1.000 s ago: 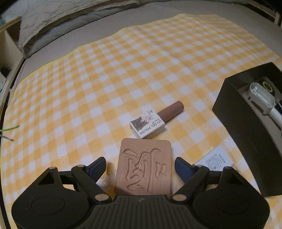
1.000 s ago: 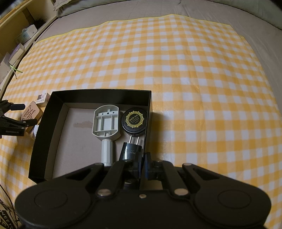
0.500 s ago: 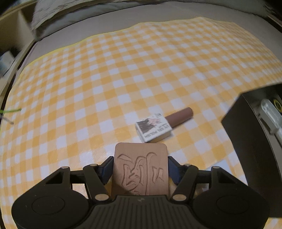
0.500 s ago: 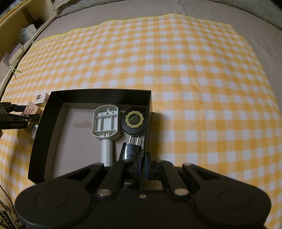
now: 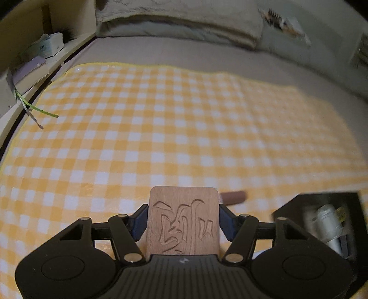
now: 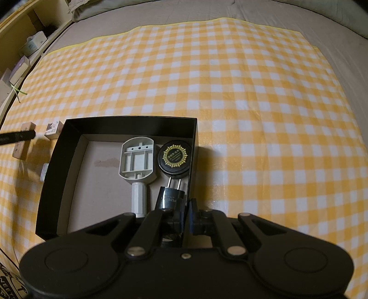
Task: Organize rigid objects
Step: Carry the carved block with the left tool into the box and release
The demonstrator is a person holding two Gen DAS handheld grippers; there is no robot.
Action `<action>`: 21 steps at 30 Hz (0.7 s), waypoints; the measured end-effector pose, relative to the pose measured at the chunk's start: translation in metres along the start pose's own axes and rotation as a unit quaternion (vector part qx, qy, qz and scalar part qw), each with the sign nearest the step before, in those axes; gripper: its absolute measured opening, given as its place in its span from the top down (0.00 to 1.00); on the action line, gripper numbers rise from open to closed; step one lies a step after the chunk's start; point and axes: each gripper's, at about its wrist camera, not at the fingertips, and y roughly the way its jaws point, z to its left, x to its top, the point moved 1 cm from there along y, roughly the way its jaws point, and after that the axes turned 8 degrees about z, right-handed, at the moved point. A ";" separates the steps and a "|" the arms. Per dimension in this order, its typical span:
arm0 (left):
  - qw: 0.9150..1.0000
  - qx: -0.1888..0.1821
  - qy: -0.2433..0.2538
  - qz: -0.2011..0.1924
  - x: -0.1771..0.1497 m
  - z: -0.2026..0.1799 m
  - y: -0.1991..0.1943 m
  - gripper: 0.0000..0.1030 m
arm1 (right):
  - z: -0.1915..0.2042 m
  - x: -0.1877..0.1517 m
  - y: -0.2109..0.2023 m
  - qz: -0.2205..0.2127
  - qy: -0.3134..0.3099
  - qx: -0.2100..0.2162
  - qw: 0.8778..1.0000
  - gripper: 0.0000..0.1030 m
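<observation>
Grey bed under checkered cloth, black box atop.

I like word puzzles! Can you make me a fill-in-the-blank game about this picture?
1. The left gripper is shut on a carved ____ block.
2. The checkered cloth is white and ____.
3. The grey plastic tool lies inside the ____ box.

Missing words: wooden; yellow; black

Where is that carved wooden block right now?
The carved wooden block is clamped between the left gripper fingers, lifted above the checkered cloth, left of the black box.
</observation>
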 end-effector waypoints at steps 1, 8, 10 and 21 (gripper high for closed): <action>1.000 -0.010 -0.006 -0.005 0.001 -0.002 -0.006 0.38 | 0.000 0.000 0.000 0.000 0.000 0.000 1.000 0.95; 0.995 -0.089 -0.031 -0.044 -0.001 -0.040 -0.038 0.38 | 0.000 0.000 0.001 0.000 0.000 0.001 1.000 0.95; 0.991 -0.123 -0.039 -0.042 -0.008 -0.058 -0.043 0.38 | 0.000 0.001 0.001 0.000 0.000 0.000 1.000 0.95; 0.982 -0.188 -0.017 0.015 -0.058 -0.160 -0.028 0.38 | 0.001 0.001 0.001 0.000 0.000 -0.001 1.000 0.95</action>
